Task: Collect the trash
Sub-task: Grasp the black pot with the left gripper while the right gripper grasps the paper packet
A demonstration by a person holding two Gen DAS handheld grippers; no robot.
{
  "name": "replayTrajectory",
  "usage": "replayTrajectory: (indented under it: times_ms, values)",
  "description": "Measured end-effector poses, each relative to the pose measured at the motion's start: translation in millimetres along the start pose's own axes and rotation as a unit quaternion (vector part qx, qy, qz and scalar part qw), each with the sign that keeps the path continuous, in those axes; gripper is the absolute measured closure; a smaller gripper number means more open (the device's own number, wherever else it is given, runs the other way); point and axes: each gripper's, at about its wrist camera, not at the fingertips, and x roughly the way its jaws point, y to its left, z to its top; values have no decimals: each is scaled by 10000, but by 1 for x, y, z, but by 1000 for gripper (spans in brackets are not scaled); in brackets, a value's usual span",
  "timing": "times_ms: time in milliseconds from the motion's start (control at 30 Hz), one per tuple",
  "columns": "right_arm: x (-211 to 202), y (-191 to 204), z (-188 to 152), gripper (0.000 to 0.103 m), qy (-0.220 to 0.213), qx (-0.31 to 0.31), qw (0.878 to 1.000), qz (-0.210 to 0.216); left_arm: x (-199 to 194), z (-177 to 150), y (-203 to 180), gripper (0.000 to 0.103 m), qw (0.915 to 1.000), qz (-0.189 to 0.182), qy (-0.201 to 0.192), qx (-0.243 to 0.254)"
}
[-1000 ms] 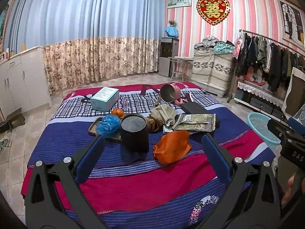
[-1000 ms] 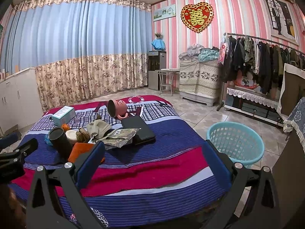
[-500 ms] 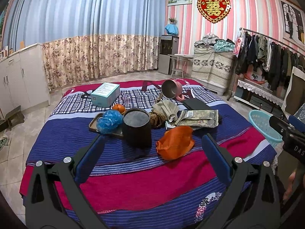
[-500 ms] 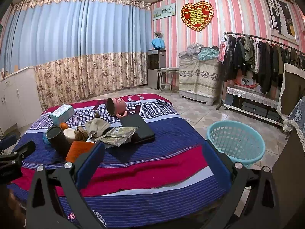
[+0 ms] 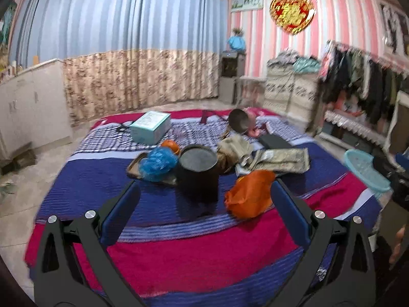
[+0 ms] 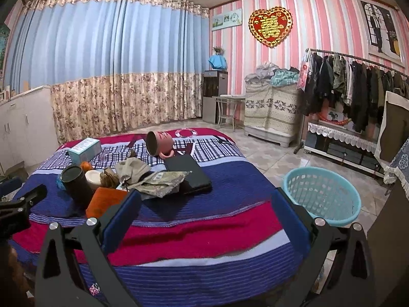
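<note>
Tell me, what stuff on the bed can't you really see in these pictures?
- Orange bag: right wrist view, partly behind the right gripper finger.
- Blue bag: right wrist view, mostly behind the black canister.
- Box lettering: left wrist view, motion-blurred.
- Pink mug inside: both views, too dark.

The left gripper (image 5: pixel 204 202) and the right gripper (image 6: pixel 205 206) are both held level with jaws spread wide and nothing between them, while part of a hand (image 5: pixel 397 243) is glimpsed at four o'clock in the left wrist view.
</note>
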Motion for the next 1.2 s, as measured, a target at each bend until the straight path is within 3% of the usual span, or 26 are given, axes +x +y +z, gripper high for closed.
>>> replayTrajectory:
  times_ms: [133,267,367,500,833,867,1000,1100,1200]
  values:
    - [13,-1,2,4,84,51,9997,204,21,8,4,5,9994,289,193,54]
    - [32,1,6,4,383,69,9989,274,54,15,9,5,9966,474,676,70]
    - [52,1,6,4,786,59,9969,84,78,17,11,5,9925,663,1021,131]
    - [64,-3,3,4,768,206,9968,-42,92,19,15,5,9914,789,1029,177]
    - [106,8,0,4,1102,-91,9938,148,129,21,7,5,9923,444,1125,272]
    - [112,11,0,4,1131,-140,9933,194,131,21,5,6,9926,379,1118,283]
    - [142,20,-2,4,1378,-242,9897,288,135,21,2,40,9911,255,1235,419]
    - [158,23,-1,6,1471,-177,9881,420,129,25,6,40,9919,106,1198,396]
    - [177,27,-3,20,1668,-154,9846,507,120,37,10,40,9938,16,1072,293]
